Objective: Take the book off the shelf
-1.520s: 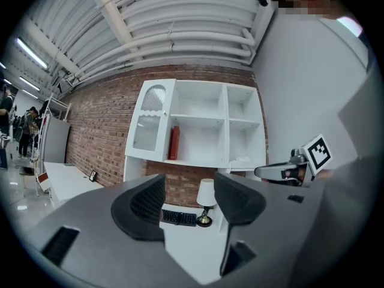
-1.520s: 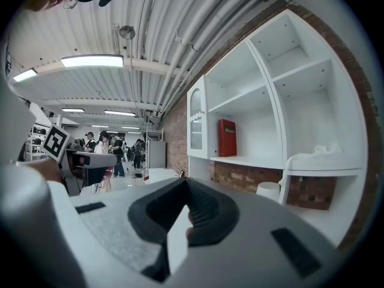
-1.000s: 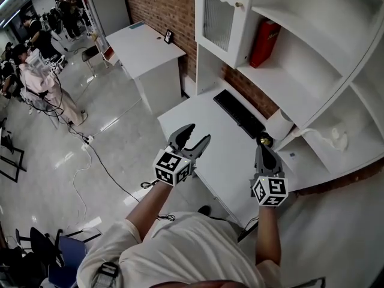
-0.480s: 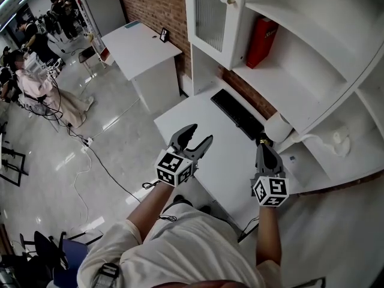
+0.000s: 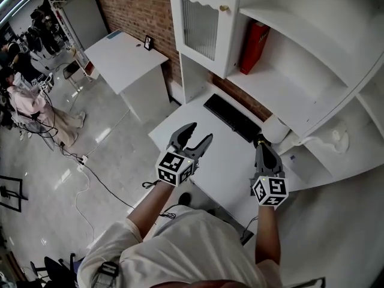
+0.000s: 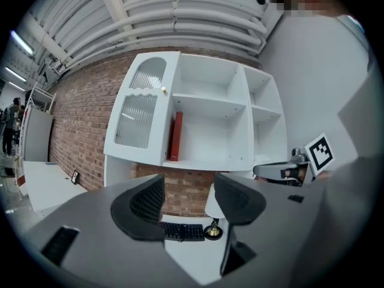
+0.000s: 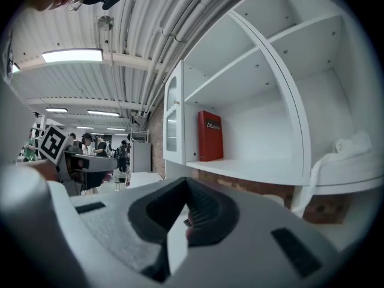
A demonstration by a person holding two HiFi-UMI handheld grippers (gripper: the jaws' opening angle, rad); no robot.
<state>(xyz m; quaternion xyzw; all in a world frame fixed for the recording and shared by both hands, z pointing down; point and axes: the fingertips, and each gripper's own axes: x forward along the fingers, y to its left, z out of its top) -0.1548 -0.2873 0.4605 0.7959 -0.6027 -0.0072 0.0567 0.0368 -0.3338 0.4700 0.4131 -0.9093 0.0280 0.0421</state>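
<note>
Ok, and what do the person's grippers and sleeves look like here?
Both the left gripper and the right gripper have dark grey curved jaws with ribbed inner pads, and each carries a white cube printed with black square markers. A thin black cable loops at the left wrist. The person wears a pale cream short-sleeved shirt.

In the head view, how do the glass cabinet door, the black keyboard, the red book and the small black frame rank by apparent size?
1. glass cabinet door
2. black keyboard and red book: nearly alike, so not ranked against each other
3. small black frame, which also stands far from the camera
</note>
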